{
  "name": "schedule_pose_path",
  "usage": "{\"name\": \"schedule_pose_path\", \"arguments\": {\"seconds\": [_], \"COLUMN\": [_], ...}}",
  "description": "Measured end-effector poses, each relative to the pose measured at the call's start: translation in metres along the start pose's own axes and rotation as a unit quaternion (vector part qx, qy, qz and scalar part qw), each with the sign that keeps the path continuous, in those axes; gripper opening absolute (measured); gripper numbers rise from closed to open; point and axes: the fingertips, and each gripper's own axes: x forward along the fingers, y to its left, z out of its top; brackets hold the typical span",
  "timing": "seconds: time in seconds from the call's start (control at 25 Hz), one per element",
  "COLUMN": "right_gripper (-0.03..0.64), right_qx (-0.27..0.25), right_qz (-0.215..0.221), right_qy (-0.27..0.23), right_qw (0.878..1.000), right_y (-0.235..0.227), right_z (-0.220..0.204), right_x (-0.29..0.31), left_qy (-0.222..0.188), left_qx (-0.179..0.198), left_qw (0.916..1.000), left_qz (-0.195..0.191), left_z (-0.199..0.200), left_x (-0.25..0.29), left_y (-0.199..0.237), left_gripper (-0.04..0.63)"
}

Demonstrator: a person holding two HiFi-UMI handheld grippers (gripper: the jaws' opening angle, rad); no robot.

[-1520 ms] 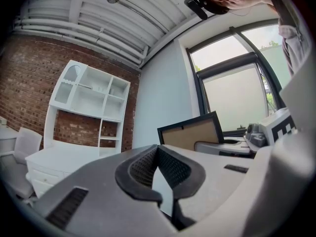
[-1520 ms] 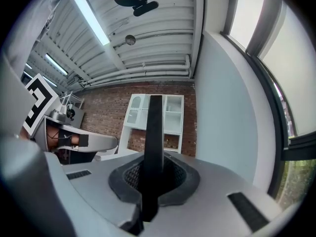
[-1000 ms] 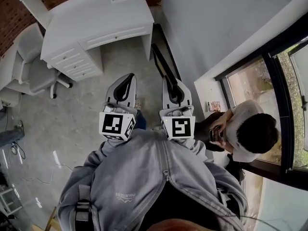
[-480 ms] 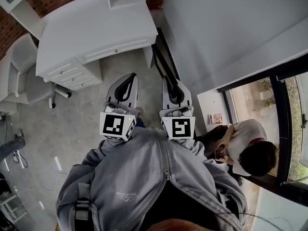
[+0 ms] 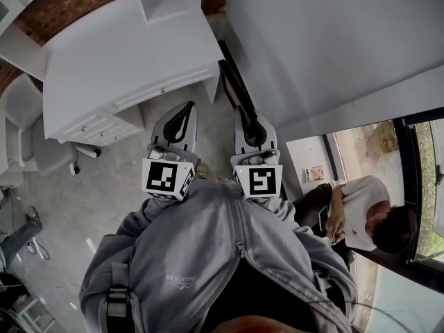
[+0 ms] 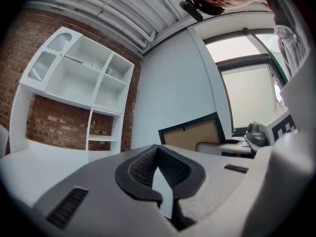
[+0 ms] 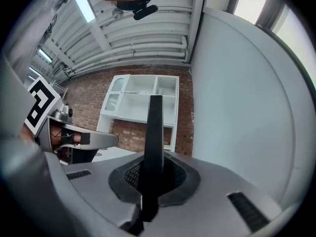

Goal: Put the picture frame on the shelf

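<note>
Since the earlier frame, the white desk surface (image 5: pixel 118 54) has drawn closer in the upper left of the head view, and the seated person (image 5: pixel 361 217) at the right edge has slid lower. Right gripper (image 7: pixel 154 169) is clamped on the black picture frame (image 7: pixel 154 127), which stands edge-on up the middle of that gripper's view, in front of the white shelf unit (image 7: pixel 140 100) on the brick wall. Left gripper (image 6: pixel 158 154) is closed on nothing, at the lower centre of its own view.
</note>
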Motion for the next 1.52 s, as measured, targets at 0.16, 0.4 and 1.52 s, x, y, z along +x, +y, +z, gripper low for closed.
{"name": "schedule_pose_path", "arguments": {"seconds": [0.16, 0.4, 1.52], "right_gripper": [0.034, 0.034, 0.034], "right_qx": [-0.002, -0.006, -0.011], "right_qz": [0.000, 0.000, 0.064], "right_qy": [-0.003, -0.002, -0.028], "right_qw": [1.000, 1.000, 0.998], "right_y": [0.001, 0.004, -0.016], "right_z": [-0.003, -0.001, -0.017], "right_x": [0.022, 0.040, 0.170], "left_qy": [0.000, -0.003, -0.012], "left_qx": [-0.003, -0.006, -0.026], "left_qw": [1.0000, 1.0000, 0.9979], "left_qz": [-0.003, -0.002, 0.058], "left_z": [-0.002, -0.002, -0.017], "left_x": [0.014, 0.021, 0.105], "left_y": [0.019, 0.035, 0.118], "left_gripper": [0.006, 0.006, 0.006]}}
